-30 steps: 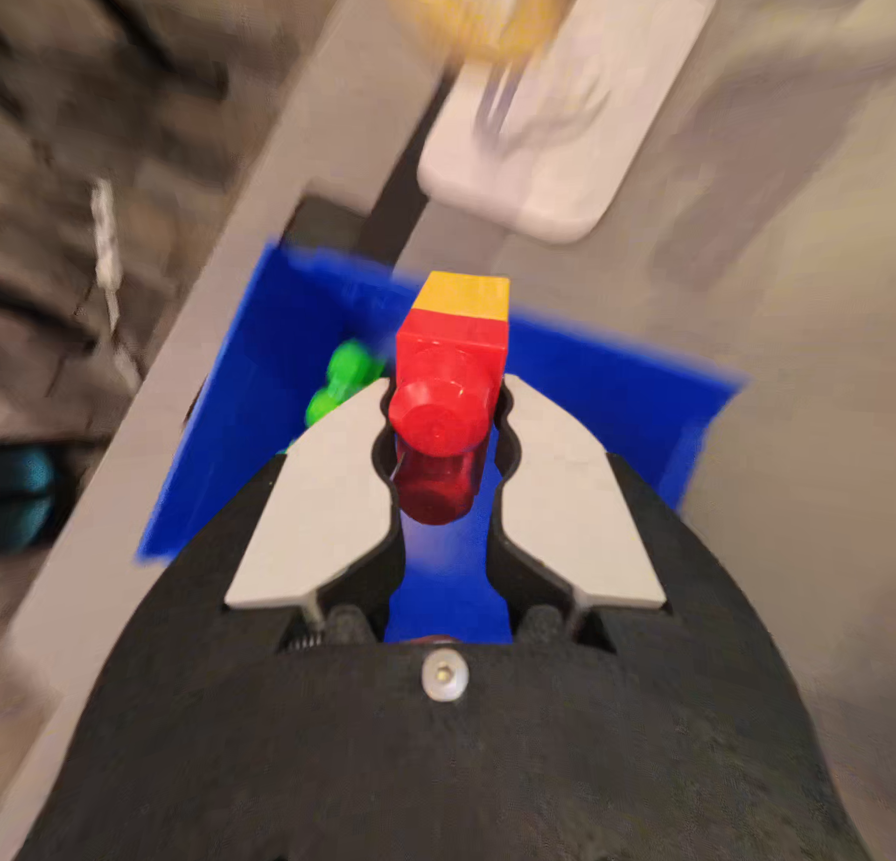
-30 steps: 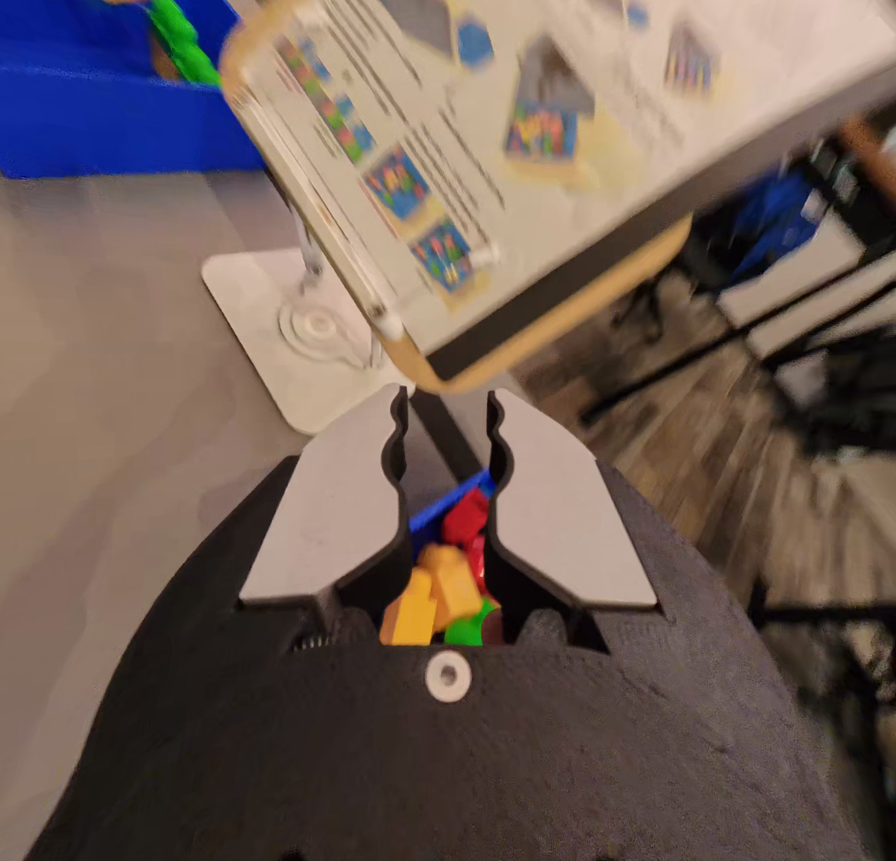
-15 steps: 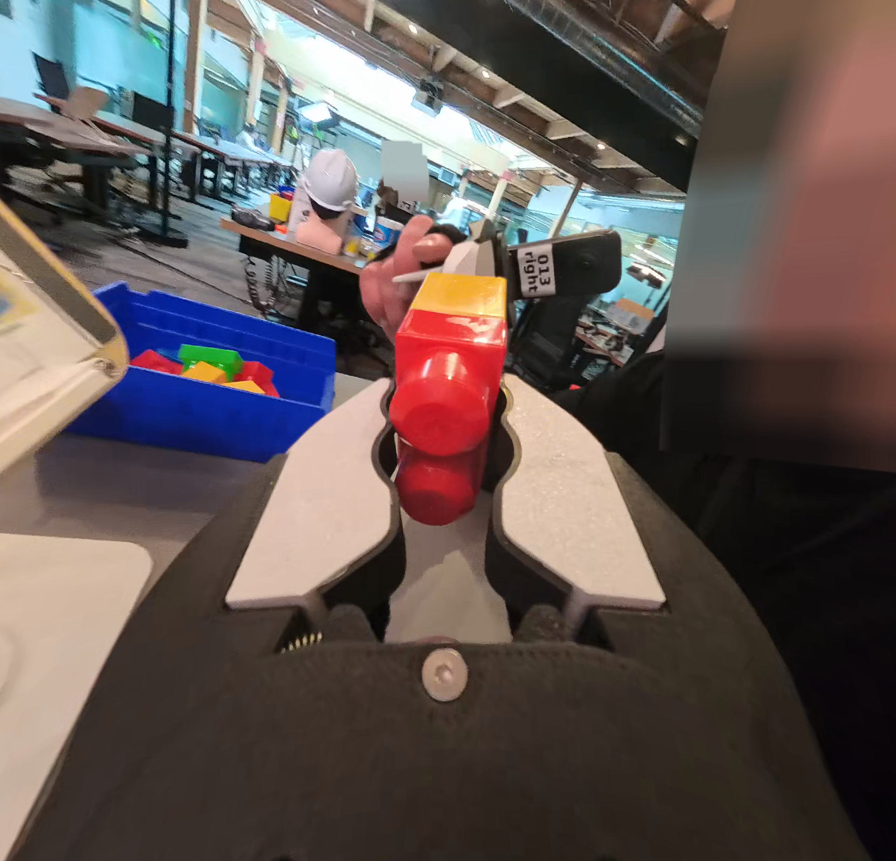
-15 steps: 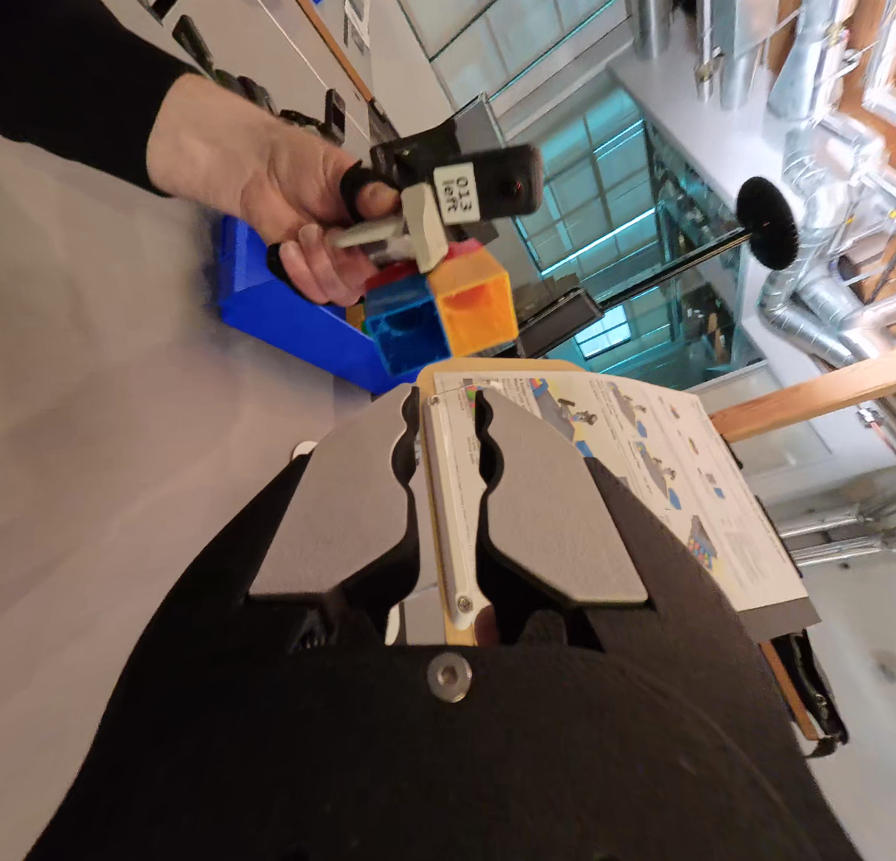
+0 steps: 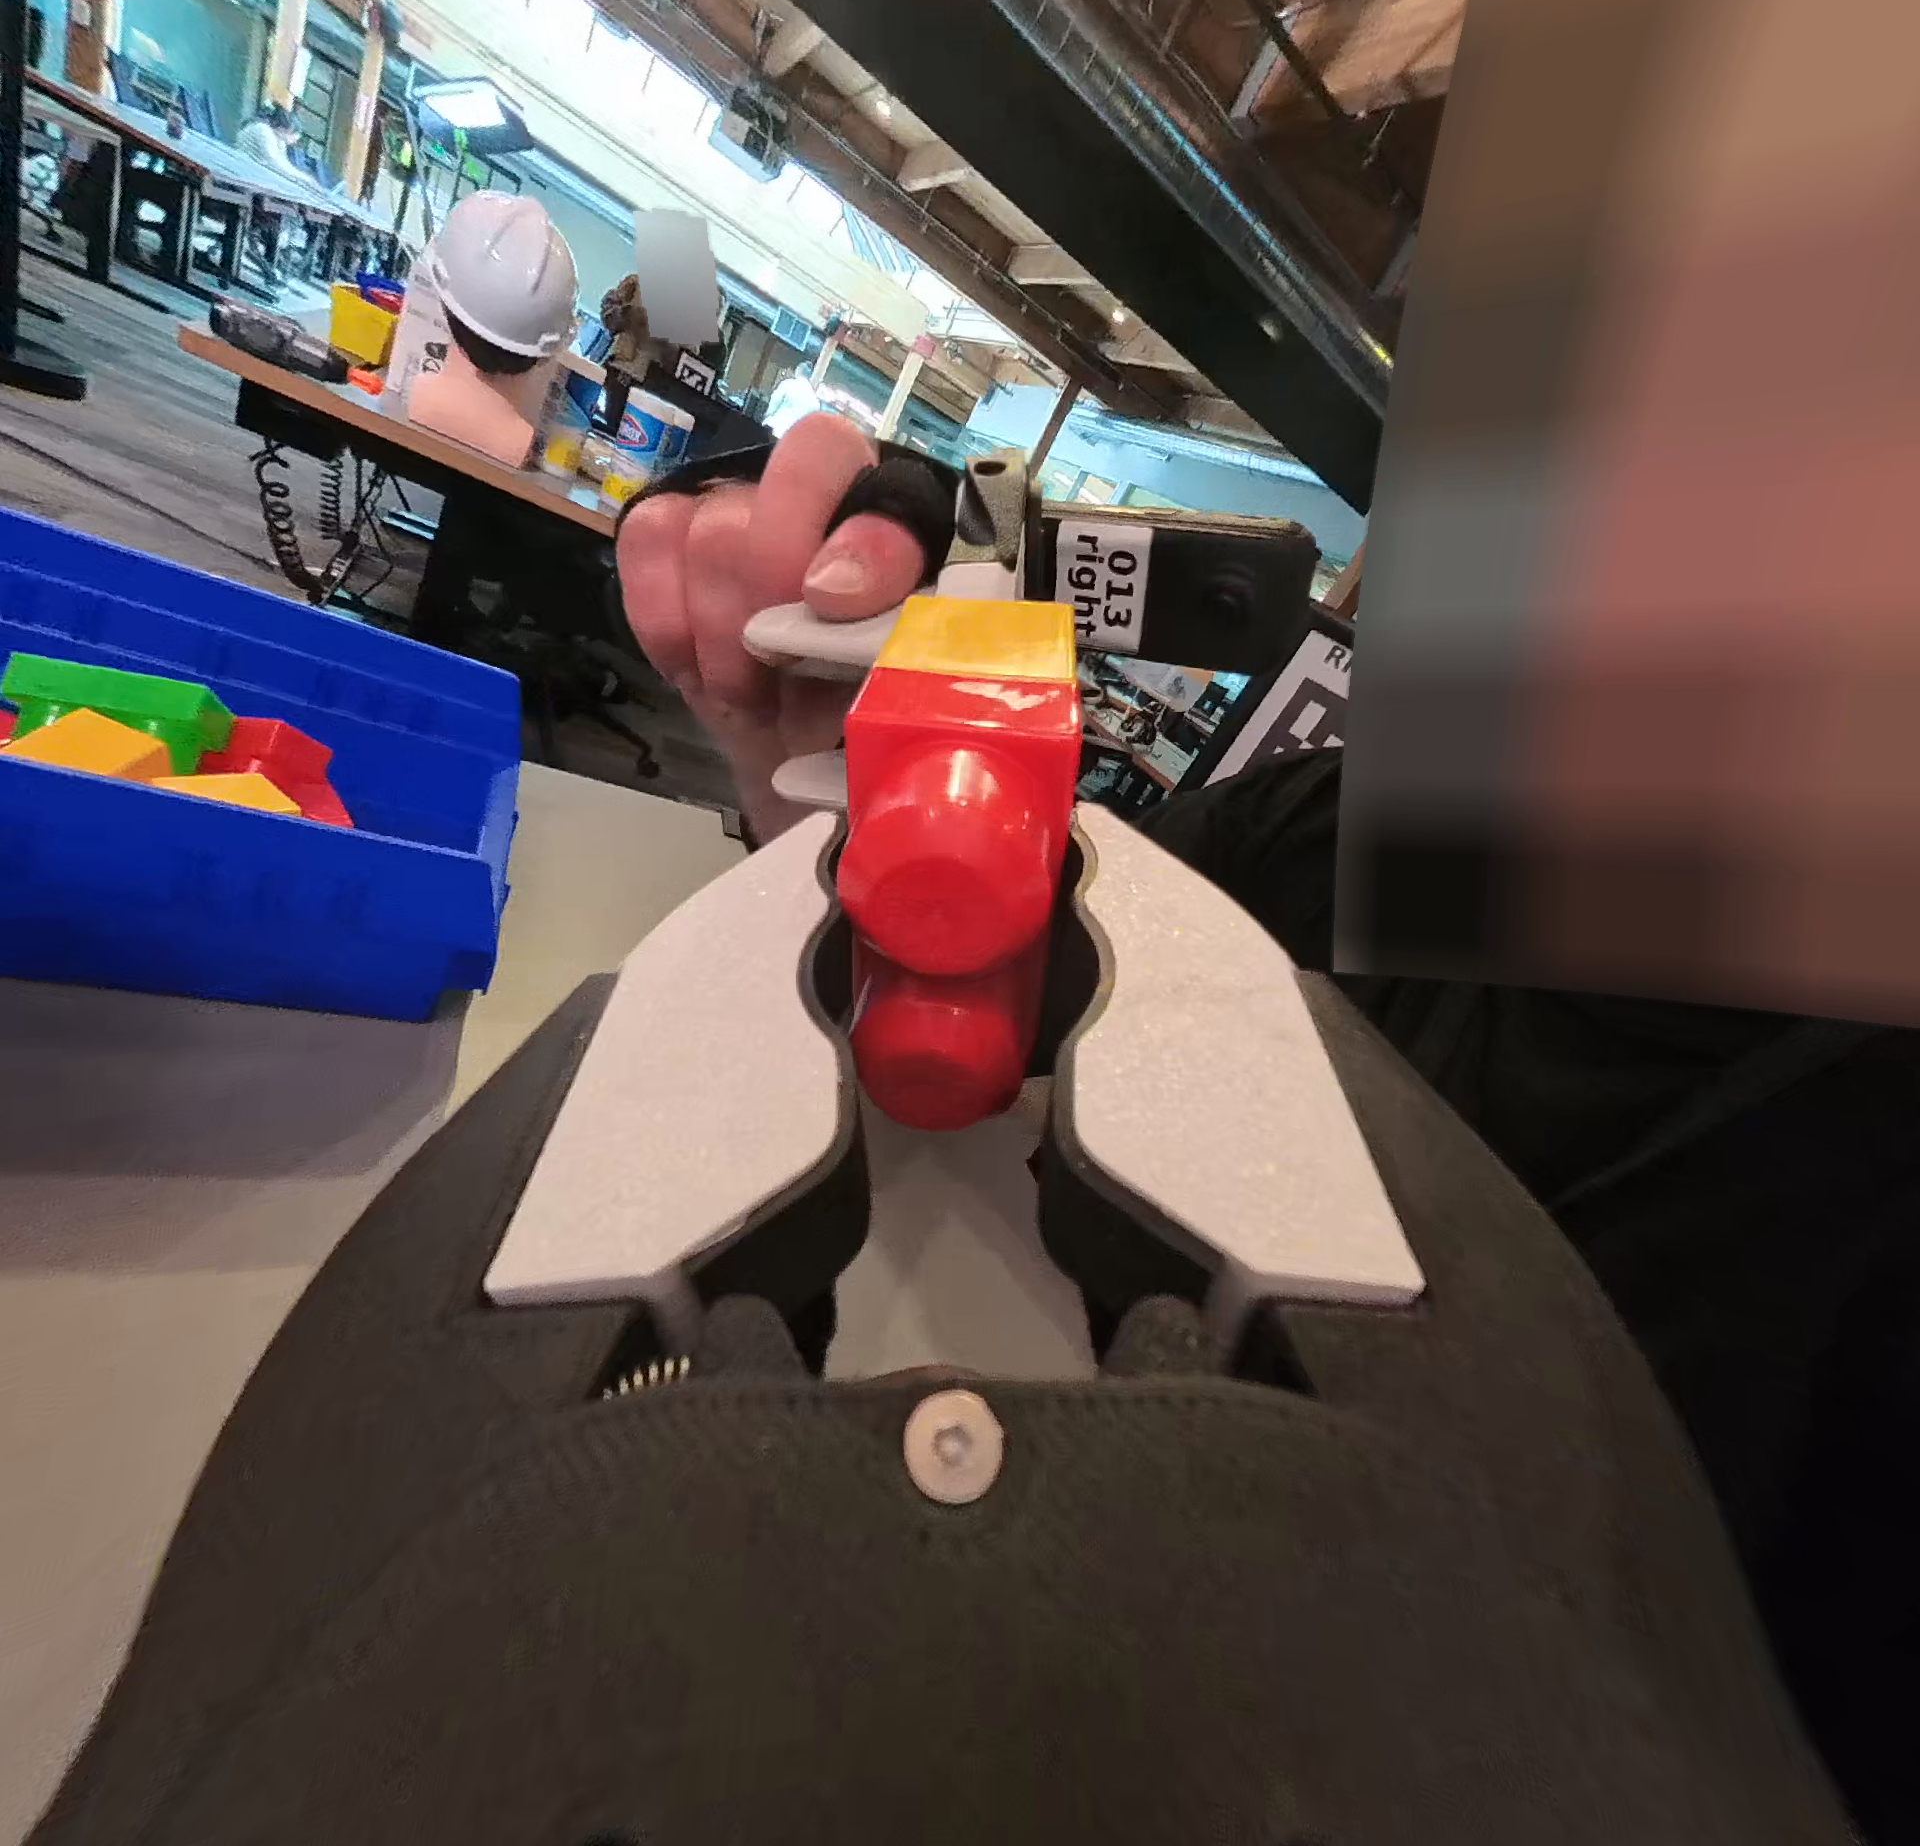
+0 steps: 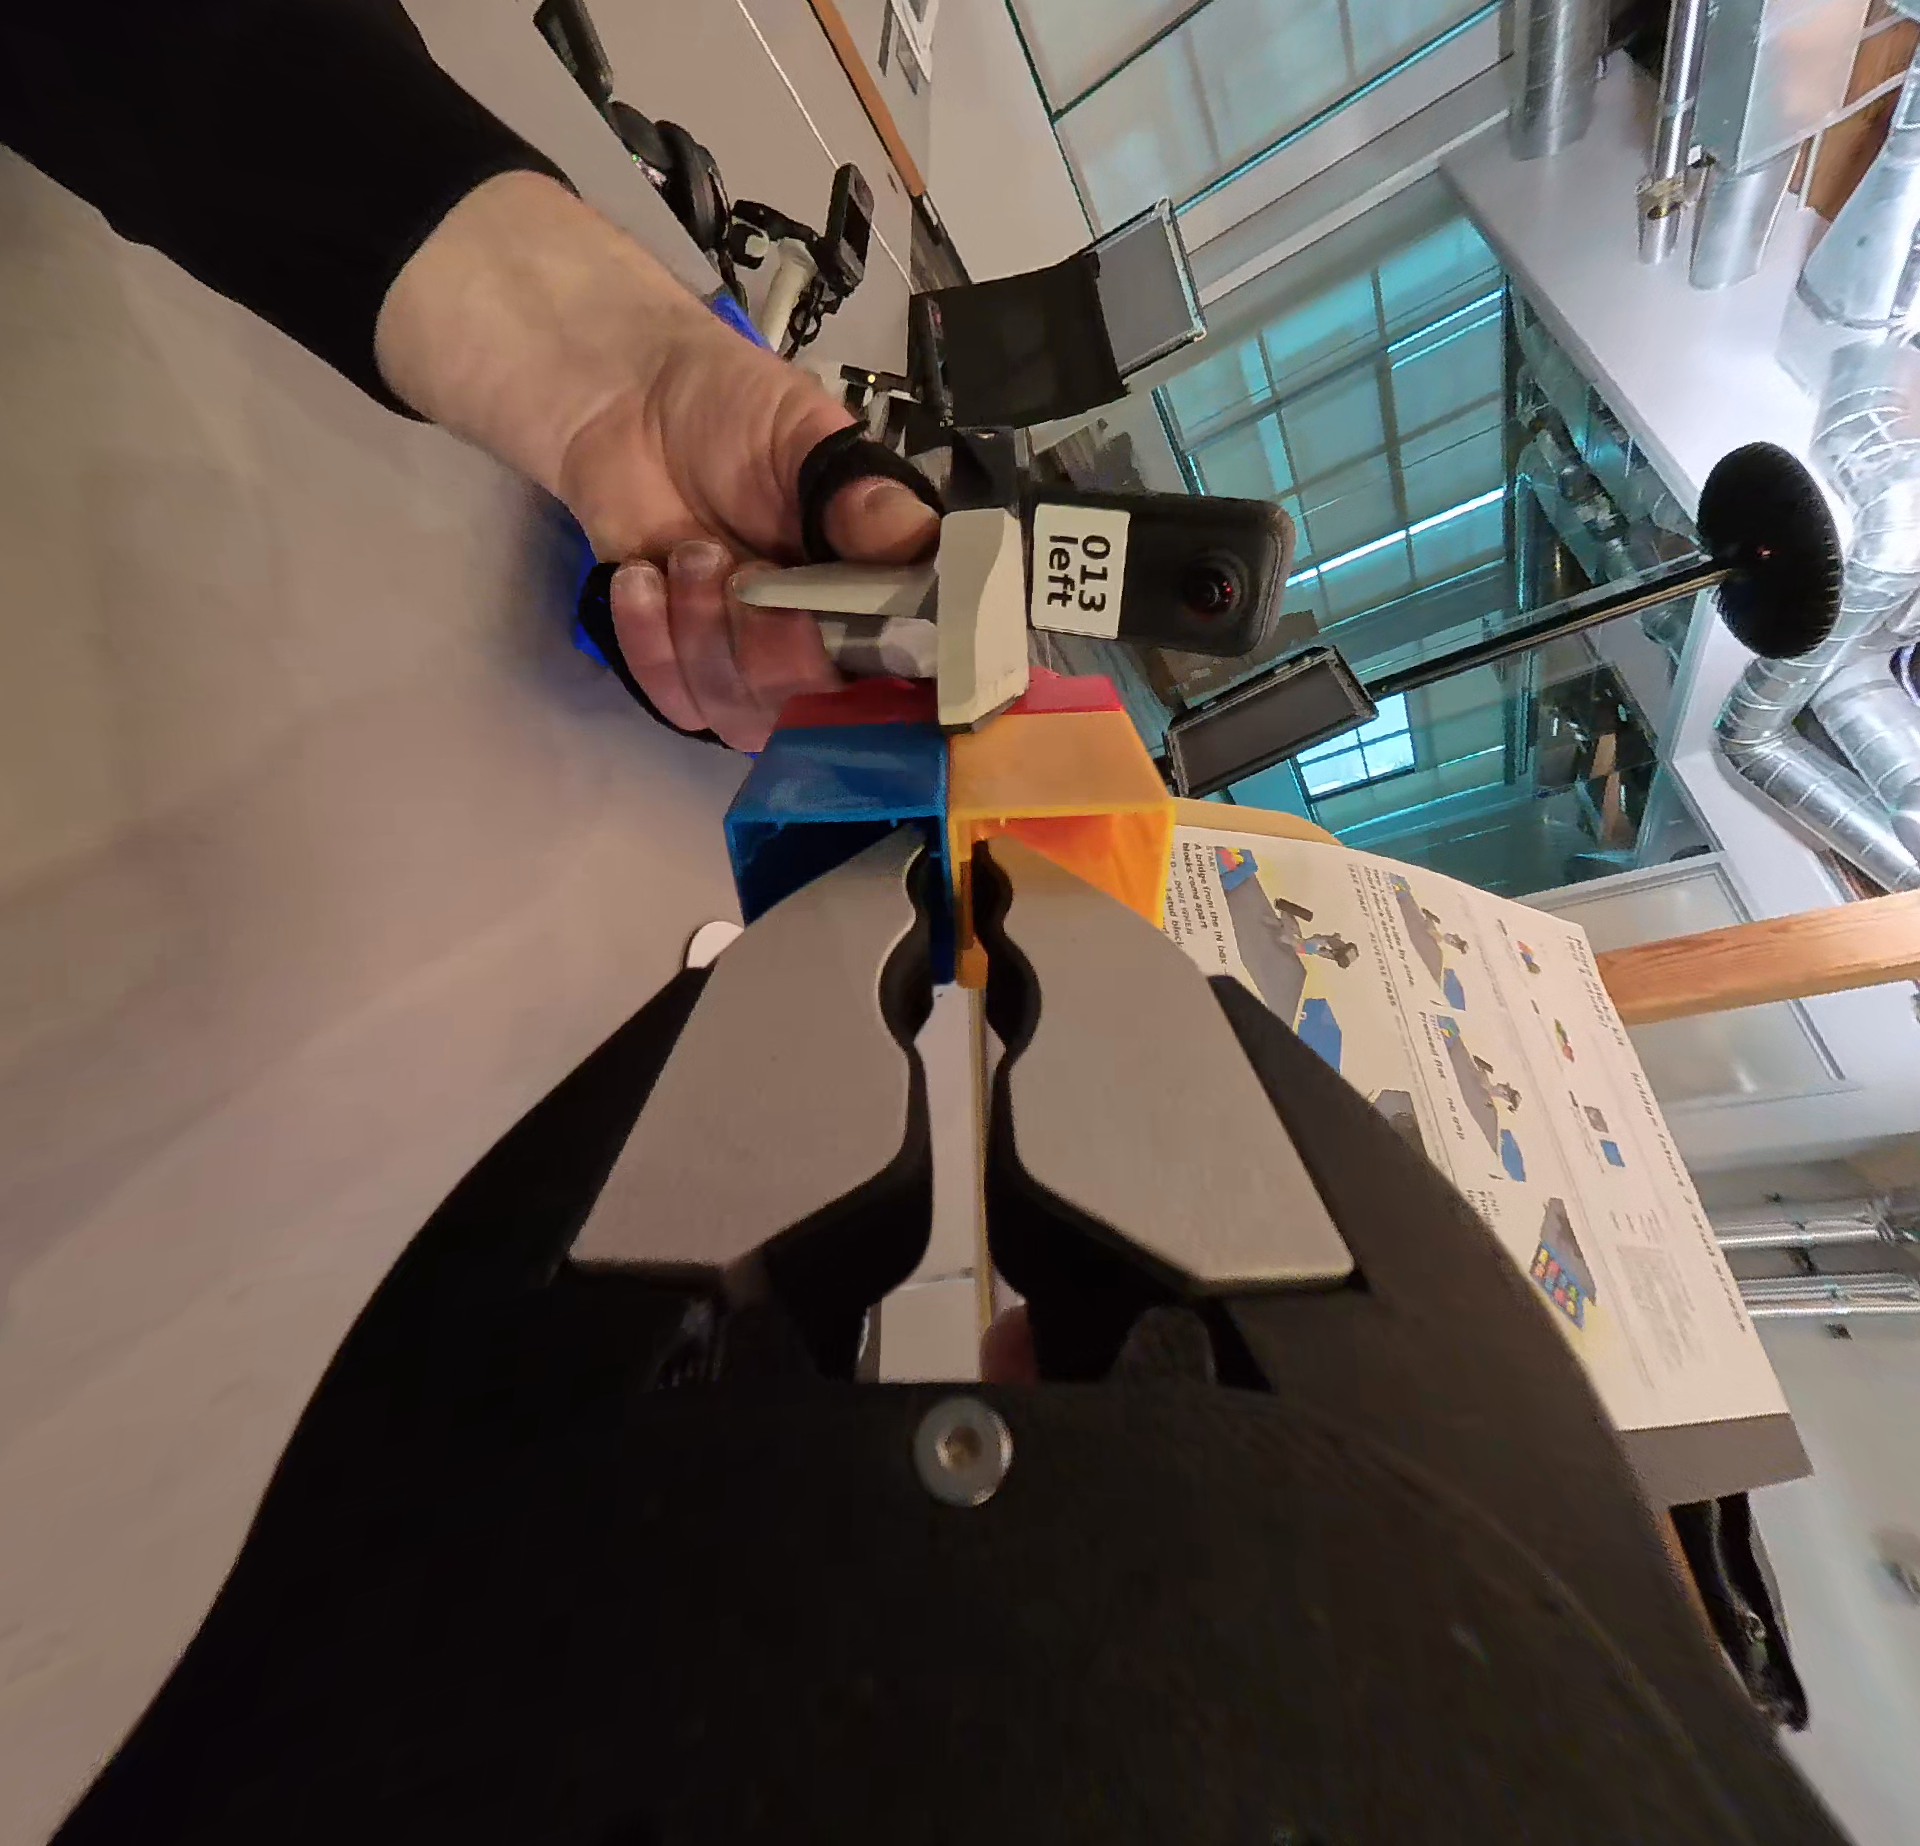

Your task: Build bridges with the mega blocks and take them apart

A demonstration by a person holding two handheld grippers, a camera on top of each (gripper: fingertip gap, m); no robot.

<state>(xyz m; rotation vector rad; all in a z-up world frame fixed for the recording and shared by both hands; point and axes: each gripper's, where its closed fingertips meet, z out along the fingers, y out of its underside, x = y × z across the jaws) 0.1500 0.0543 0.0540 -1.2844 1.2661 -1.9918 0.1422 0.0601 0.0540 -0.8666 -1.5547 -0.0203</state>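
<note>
Bin of blocks left; left gripper clamps red block, right gripper pinches blue-orange walls

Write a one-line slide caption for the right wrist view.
Right tongs pinch the adjoining walls of the blue block and orange block, while the left tongs grip the red block.
</note>
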